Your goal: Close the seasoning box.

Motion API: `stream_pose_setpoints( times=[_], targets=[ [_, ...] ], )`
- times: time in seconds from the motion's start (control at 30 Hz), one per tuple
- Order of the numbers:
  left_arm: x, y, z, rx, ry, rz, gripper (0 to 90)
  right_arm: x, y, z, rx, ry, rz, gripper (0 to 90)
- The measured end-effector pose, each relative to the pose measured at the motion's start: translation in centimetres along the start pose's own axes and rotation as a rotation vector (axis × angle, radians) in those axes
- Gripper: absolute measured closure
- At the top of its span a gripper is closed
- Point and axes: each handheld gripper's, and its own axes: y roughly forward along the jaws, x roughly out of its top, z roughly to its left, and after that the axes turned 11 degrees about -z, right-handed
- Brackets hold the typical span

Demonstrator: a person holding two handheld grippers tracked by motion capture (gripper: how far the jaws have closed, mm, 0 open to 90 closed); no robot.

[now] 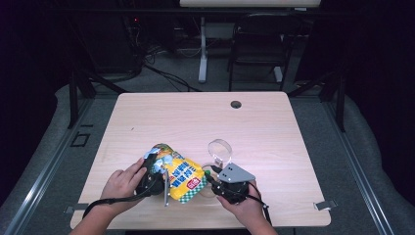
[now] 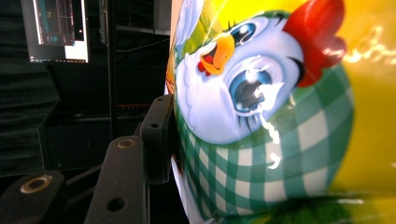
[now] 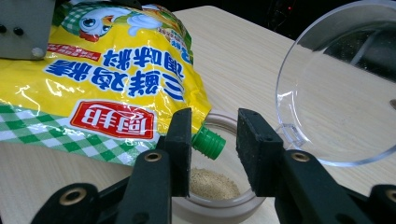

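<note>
Item: yellow seasoning pouch (image 1: pixel 183 177), lying tilted at the near centre of the wooden table (image 1: pixel 195 117), roughly 6 o'clock from the round cable hole (image 1: pixel 236 104). Open room: the far half of the tabletop toward 12 o'clock is bare wood, with broad margins toward 9 and 3 o'clock; the near edge lies close behind both hands. Left gripper (image 1: pixel 152 171): at the pouch's 9 o'clock end, jaws pinched narrow on the pouch; in the left gripper view one black jaw presses flat against the printed film (image 2: pixel 261 116). Right gripper (image 3: pixel 212 154): at the pouch's 3 o'clock end, jaws moderately apart, holding nothing, standing either side of the green spout (image 3: pixel 208 142) without clear contact. Small round container (image 3: pixel 219 196): directly under the spout, holding a low heap of tan granules (image 3: pixel 212 183). Clear hinged lid (image 3: pixel 341 84): tipped up at the container's 2 o'clock. Pouch appearance: glossy yellow film, green-and-white checked bands, cartoon chick with red comb and blue eyes, blue lettering, red label (image 3: pixel 114 120); the body looks part full and creased.
</note>
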Motion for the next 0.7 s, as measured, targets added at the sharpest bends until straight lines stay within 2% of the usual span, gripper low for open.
stream_pose_setpoints(
  times=[0.3, 0.7],
  targets=[
    [0.10, 0.04, 0.04, 0.018, 0.014, -0.013, 53.7, -0.17, 0.70, 0.21, 0.000, -0.004, 0.015, 69.2],
    [0.13, -0.39, 0.50, 0.020, 0.055, 0.006, 53.8, -0.62, 0.94, 0.08, -0.002, -0.001, 0.035, 69.3]
  ],
)
